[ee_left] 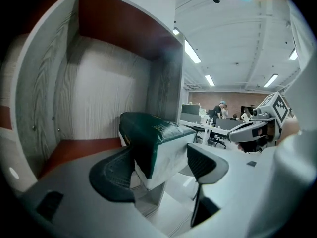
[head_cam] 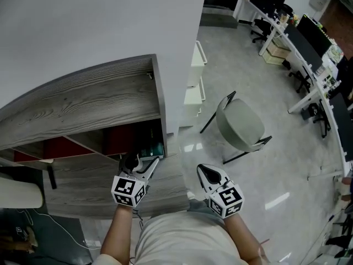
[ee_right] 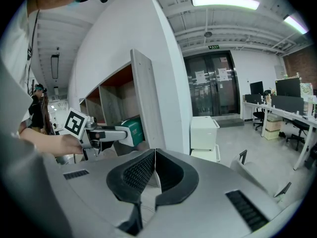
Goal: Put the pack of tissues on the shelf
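Observation:
The pack of tissues (head_cam: pixel 153 148), dark green on top with white sides, lies at the right end of the grey wooden shelf (head_cam: pixel 83 101), in a red-backed compartment by the end panel. My left gripper (head_cam: pixel 142 167) reaches into that compartment. In the left gripper view the pack (ee_left: pixel 153 143) sits between the jaws of my left gripper (ee_left: pixel 158 167); the left pad lies against it and a narrow gap shows at the right pad. My right gripper (head_cam: pixel 208 173) hangs in front of the person's body, shut with nothing in it (ee_right: pixel 154 167). From there the pack (ee_right: pixel 132 130) shows at the left gripper's tip.
A grey chair (head_cam: pixel 240 125) stands on the pale floor right of the shelf. A white drawer cabinet (head_cam: pixel 196 81) stands against the wall behind the shelf's end panel. Desks with monitors (head_cam: pixel 309 43) and office chairs line the far right.

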A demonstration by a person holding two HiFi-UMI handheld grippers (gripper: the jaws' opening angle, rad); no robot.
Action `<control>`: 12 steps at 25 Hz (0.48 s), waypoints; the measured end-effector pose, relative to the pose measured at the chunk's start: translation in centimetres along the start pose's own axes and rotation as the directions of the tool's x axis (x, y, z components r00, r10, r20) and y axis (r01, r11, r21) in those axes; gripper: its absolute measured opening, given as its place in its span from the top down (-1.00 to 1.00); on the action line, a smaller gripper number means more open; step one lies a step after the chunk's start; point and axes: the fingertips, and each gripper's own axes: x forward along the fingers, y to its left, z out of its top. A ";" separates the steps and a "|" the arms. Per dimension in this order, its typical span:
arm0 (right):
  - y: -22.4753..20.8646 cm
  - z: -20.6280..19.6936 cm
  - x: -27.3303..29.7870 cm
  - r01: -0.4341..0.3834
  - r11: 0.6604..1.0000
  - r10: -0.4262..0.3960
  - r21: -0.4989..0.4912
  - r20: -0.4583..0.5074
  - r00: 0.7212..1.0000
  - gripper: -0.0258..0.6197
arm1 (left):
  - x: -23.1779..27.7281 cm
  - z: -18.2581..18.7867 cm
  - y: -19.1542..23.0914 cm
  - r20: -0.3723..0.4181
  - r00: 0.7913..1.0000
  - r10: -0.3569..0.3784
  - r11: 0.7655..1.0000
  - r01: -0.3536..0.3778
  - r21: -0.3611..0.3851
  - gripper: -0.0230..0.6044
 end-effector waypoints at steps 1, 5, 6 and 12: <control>-0.1 0.0 0.0 0.002 1.000 -0.002 0.000 0.000 1.000 0.83 | 0.3 0.1 0.2 0.001 1.000 0.002 1.000 -0.002 -0.001 -0.18; -0.3 0.1 -0.2 0.009 1.000 -0.009 0.001 0.000 1.000 0.83 | 1.5 0.4 0.8 -0.009 1.000 0.005 1.000 -0.005 0.008 -0.16; -0.3 0.1 -0.2 0.011 1.000 -0.011 0.001 0.001 1.000 0.83 | 1.6 0.5 0.9 -0.011 1.000 0.003 1.000 -0.003 0.009 -0.16; -0.4 0.1 -0.3 0.011 1.000 -0.011 0.002 0.002 1.000 0.83 | 1.6 0.5 0.7 0.003 1.000 0.004 1.000 -0.004 0.002 -0.18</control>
